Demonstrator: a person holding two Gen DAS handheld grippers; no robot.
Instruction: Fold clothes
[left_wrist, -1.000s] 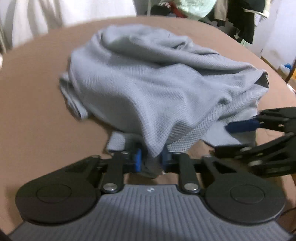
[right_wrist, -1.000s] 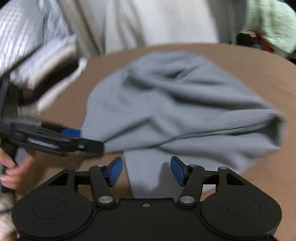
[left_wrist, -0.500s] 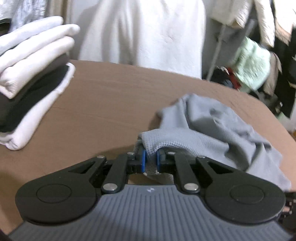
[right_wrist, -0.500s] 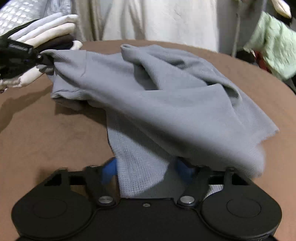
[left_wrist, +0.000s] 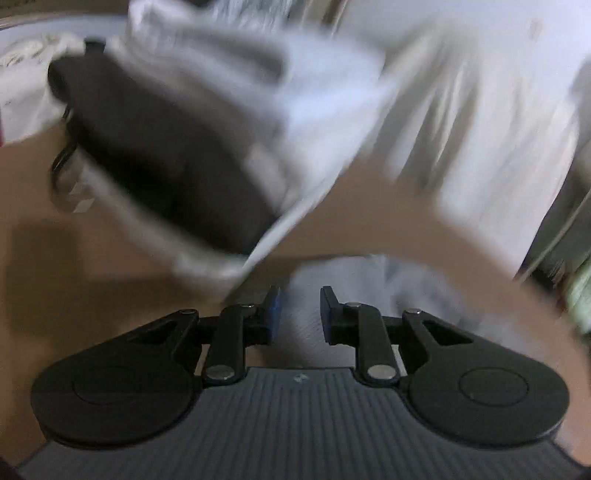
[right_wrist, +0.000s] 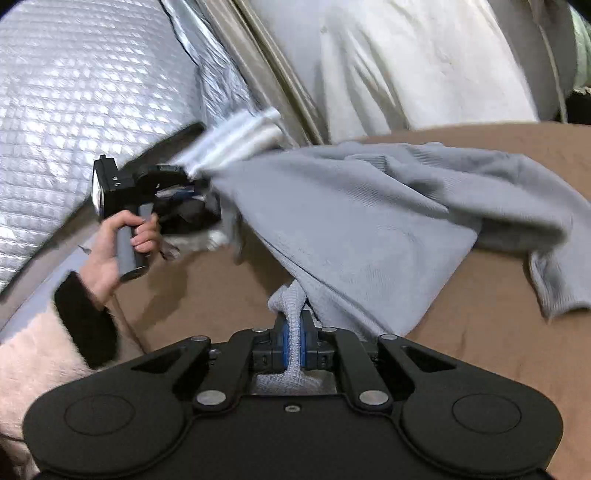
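Heavy motion blur smears the left wrist view, while the right wrist view stays mostly sharp under dim indoor light; fisheye curvature bends both frames' edges, glare flecks the quilted silver cover (right_wrist: 92, 92).

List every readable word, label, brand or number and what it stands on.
No legible words or numbers anywhere.
Left gripper, ribbed grey body: small pale logo mark, too small to read.
Its black housing, right wrist view: tiny white mark, unreadable.
Grey knit garment: no print visible.

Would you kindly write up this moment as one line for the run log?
item: grey garment crumpled on brown surface | right gripper: shut on grey garment | left gripper: jaws parted
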